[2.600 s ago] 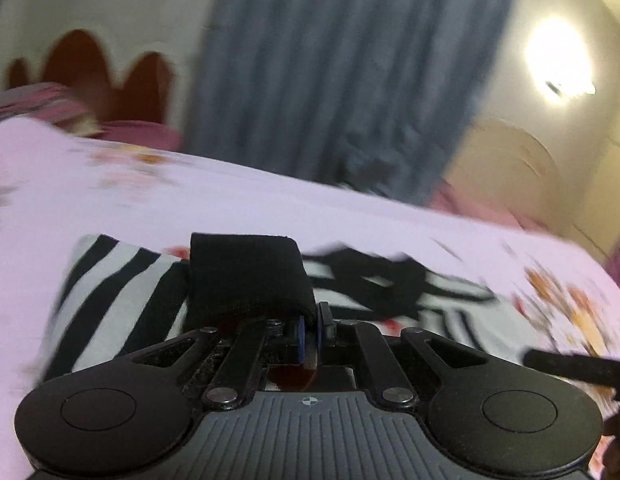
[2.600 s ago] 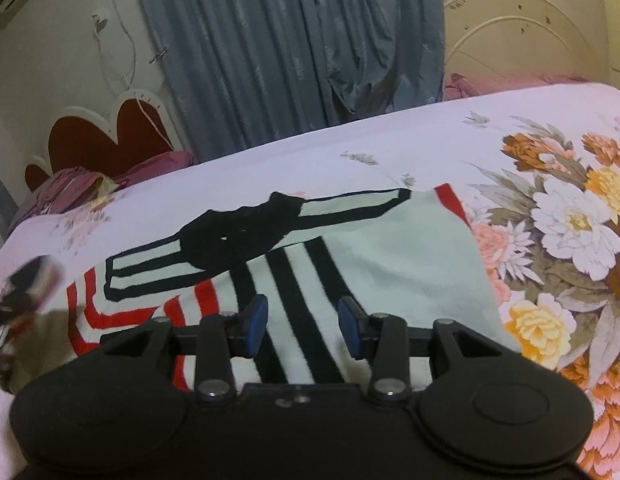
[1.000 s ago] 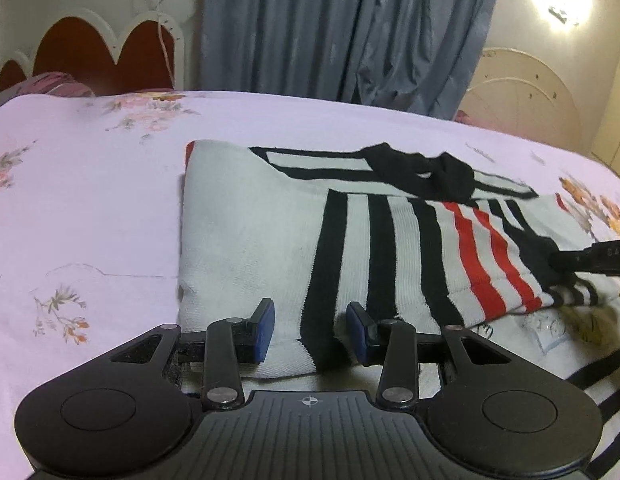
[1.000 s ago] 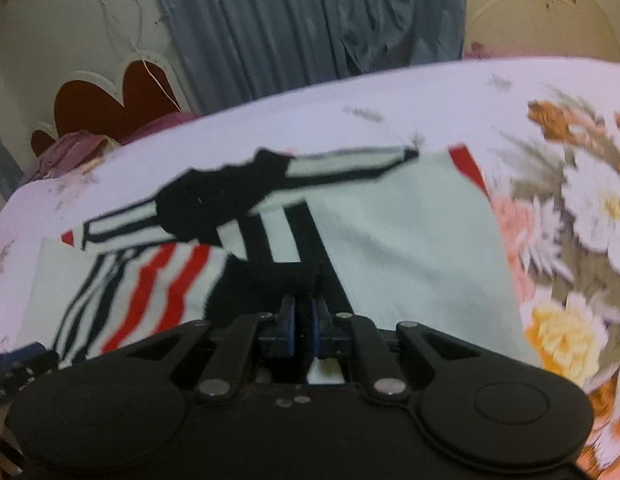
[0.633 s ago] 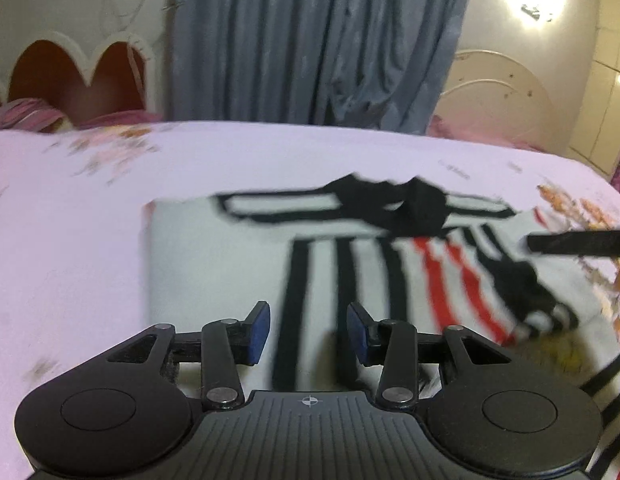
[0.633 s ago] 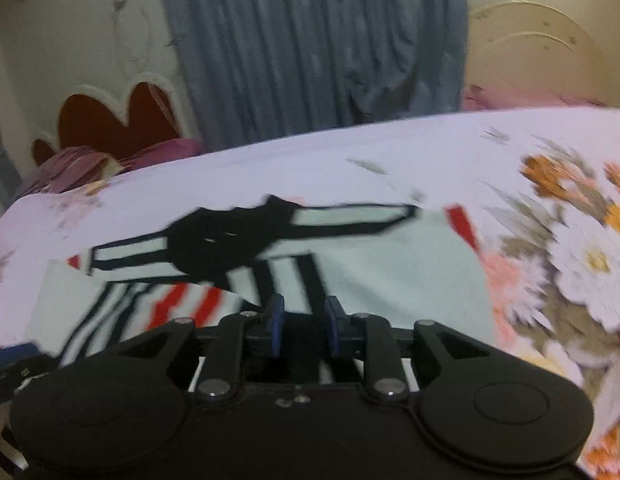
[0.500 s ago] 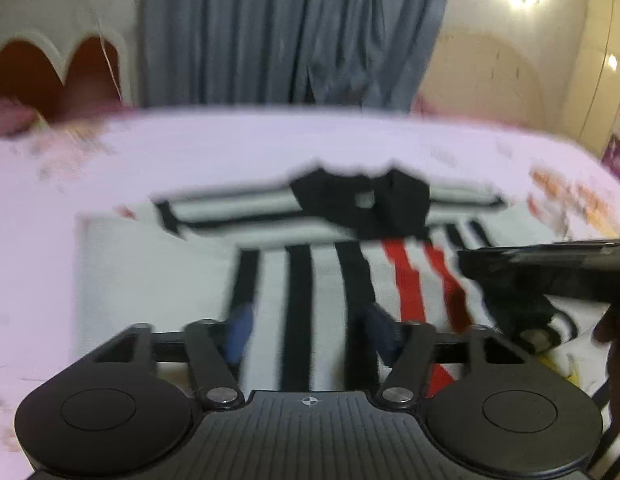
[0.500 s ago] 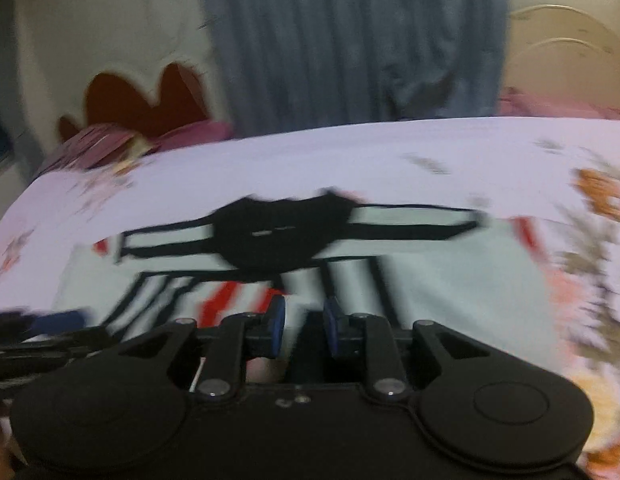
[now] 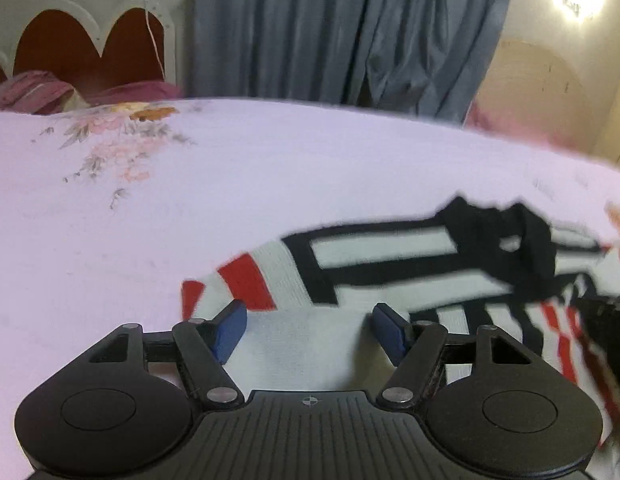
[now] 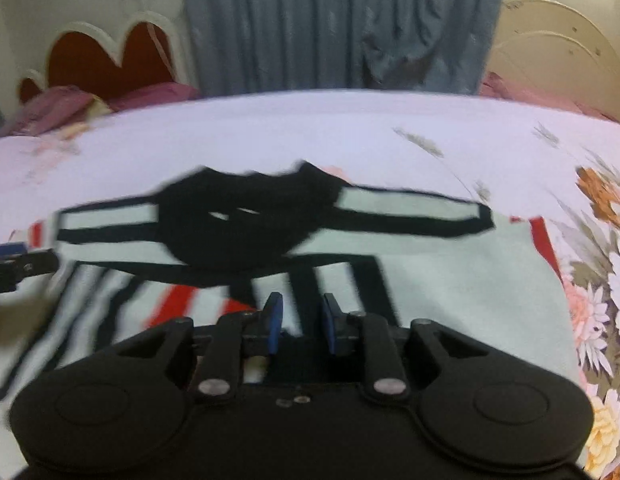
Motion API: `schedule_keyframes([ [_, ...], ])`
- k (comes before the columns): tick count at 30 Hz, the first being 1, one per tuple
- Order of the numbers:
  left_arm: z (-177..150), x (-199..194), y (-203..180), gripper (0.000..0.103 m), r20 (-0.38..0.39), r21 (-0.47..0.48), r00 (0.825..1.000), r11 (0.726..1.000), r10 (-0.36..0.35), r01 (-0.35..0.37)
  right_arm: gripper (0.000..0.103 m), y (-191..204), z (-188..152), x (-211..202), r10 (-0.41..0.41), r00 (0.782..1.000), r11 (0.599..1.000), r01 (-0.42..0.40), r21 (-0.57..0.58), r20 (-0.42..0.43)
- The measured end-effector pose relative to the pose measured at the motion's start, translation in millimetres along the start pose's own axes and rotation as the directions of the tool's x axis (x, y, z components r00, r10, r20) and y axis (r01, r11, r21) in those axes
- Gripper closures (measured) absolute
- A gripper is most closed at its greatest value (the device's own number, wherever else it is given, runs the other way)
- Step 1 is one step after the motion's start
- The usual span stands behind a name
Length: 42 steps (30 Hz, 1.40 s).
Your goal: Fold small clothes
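Observation:
A small white sweater (image 9: 390,264) with black and red stripes and a black collar (image 10: 246,220) lies flat on the bed, its sleeves folded in over the body. My left gripper (image 9: 308,326) is open and empty, just above the sweater's left edge by the red-striped shoulder. My right gripper (image 10: 298,322) is part open with nothing between its pads, low over the folded striped sleeve (image 10: 122,300) at the sweater's middle. The left gripper's tip shows at the far left of the right wrist view (image 10: 18,268).
The bed has a pale pink floral sheet (image 9: 150,200). A red scalloped headboard (image 9: 82,48) and pink pillows (image 10: 58,112) are at the back left. Grey curtains (image 10: 338,24) hang behind. A cream headboard (image 10: 558,68) stands at the back right.
The left gripper let go of the sleeve, opened wider and moved left to the sweater's edge. The right gripper folded the other sleeve over, then opened and released it.

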<state>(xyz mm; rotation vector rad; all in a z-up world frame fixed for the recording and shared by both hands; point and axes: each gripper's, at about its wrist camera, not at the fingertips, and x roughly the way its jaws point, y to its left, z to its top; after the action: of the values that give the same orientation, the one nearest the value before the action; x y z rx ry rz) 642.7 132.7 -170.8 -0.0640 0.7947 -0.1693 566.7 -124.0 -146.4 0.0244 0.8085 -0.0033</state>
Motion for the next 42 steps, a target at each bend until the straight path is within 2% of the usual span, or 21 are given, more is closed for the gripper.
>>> schedule_keyframes([
  [3, -2.0, -13.9, -7.8, 0.034, 0.021, 0.042, 0.999, 0.998, 0.038, -0.038, 0.082, 7.4, 0.8, -2.0, -0.025, 1.000, 0.999, 0.024, -0.048, -0.008],
  [4, -5.6, -25.4, -11.7, 0.034, 0.056, 0.046, 0.998, 0.998, 0.038, -0.041, 0.079, 9.1, 1.9, -6.4, -0.030, 1.000, 0.999, 0.030, -0.042, 0.001],
  [5, -9.9, -34.9, -15.6, 0.034, 0.079, 0.041, 0.997, 0.999, 0.026, -0.029, 0.070, 11.7, 2.4, -12.4, -0.014, 1.000, 0.999, 0.014, -0.029, 0.028],
  [6, -13.2, -39.9, -19.5, 0.034, 0.090, 0.044, 0.996, 0.999, 0.015, -0.019, 0.067, 15.6, 3.0, -19.8, 0.020, 0.998, 1.000, -0.019, -0.018, 0.062],
  [8, -19.1, -41.5, -33.3, 0.034, 0.092, 0.087, 0.996, 0.996, 0.006, -0.014, 0.069, 31.4, 5.5, -21.7, 0.098, 0.993, 0.995, -0.096, -0.033, 0.067],
  [10, -24.6, -35.3, -40.7, 0.034, 0.062, 0.103, 0.998, 0.995, 0.006, -0.013, 0.075, 51.8, 5.2, -16.7, 0.192, 0.981, 0.980, -0.189, -0.061, 0.040],
  [13, -30.3, -30.3, -37.6, 0.034, 0.055, 0.093, 0.998, 0.995, 0.027, -0.032, 0.073, 76.3, -0.8, -2.4, 0.244, 0.970, 0.965, -0.245, -0.093, -0.016],
  [15, -34.8, -35.6, -24.2, 0.034, 0.056, 0.068, 0.997, 0.996, 0.055, -0.058, 0.077, 80.2, -9.2, 1.2, 0.199, 0.980, 0.967, -0.200, -0.159, -0.024],
  [18, -43.1, -41.6, -7.6, 0.034, 0.051, 0.073, 0.998, 0.997, 0.037, -0.041, 0.082, 55.6, -11.3, -6.6, 0.068, 0.998, 0.987, -0.065, -0.148, 0.016],
  [20, -41.2, -38.3, -15.0, 0.034, 0.041, 0.122, 0.998, 0.991, 0.056, -0.061, 0.081, 45.3, -13.1, -6.7, 0.090, 0.996, 0.988, -0.088, -0.129, 0.011],
  [22, -36.0, -41.6, -20.5, 0.034, 0.037, 0.116, 0.997, 0.991, 0.066, -0.070, 0.079, 54.8, -9.2, -9.6, 0.073, 0.997, 0.983, -0.071, -0.172, 0.002],
  [25, -37.8, -68.2, -32.0, 0.034, 0.093, 0.094, 0.995, 0.995, 0.034, -0.042, 0.073, 60.0, -7.2, -34.9, 0.115, 0.992, 0.981, -0.104, -0.166, 0.060],
  [28, -57.1, -82.2, -48.8, 0.034, 0.090, 0.076, 0.996, 0.997, -0.005, -0.001, 0.069, 67.9, -18.7, -47.5, 0.168, 0.985, 0.972, -0.159, -0.171, 0.036],
  [31, -82.6, -83.7, -60.0, 0.034, 0.075, 0.107, 0.997, 0.993, 0.033, -0.040, 0.059, 76.4, -40.1, -46.0, 0.200, 0.980, 0.956, -0.200, -0.214, -0.019],
  [32, -89.8, -84.5, -56.5, 0.034, 0.069, 0.096, 0.997, 0.994, 0.036, -0.043, 0.060, 77.5, -49.4, -46.3, 0.200, 0.979, 0.950, -0.201, -0.239, -0.028],
  [34, -99.6, -94.0, -46.6, 0.034, 0.079, 0.089, 0.995, 0.994, 0.053, -0.060, 0.062, 69.3, -56.0, -53.2, 0.163, 0.987, 0.951, -0.155, -0.266, 0.007],
  [35, -103.4, -99.4, -41.6, 0.034, 0.077, 0.094, 0.995, 0.993, 0.063, -0.070, 0.072, 56.2, -55.1, -57.3, 0.116, 0.993, 0.968, -0.107, -0.228, 0.024],
  [37, -107.5, -103.5, -38.4, 0.034, 0.077, 0.112, 0.996, 0.992, 0.054, -0.063, 0.077, 23.5, -55.8, -58.3, 0.001, 0.999, 0.988, 0.005, -0.156, 0.037],
  [39, -104.5, -99.6, -43.8, 0.034, 0.067, 0.128, 0.995, 0.988, 0.072, -0.081, 0.077, 0.9, -56.6, -56.7, 0.044, 0.999, 0.995, -0.042, -0.085, 0.019],
  [42, -93.9, -96.7, -44.9, 0.034, 0.055, 0.100, 0.996, 0.992, 0.068, -0.073, 0.076, 9.9, -45.8, -59.2, 0.035, 0.999, 0.991, -0.034, -0.129, 0.011],
])
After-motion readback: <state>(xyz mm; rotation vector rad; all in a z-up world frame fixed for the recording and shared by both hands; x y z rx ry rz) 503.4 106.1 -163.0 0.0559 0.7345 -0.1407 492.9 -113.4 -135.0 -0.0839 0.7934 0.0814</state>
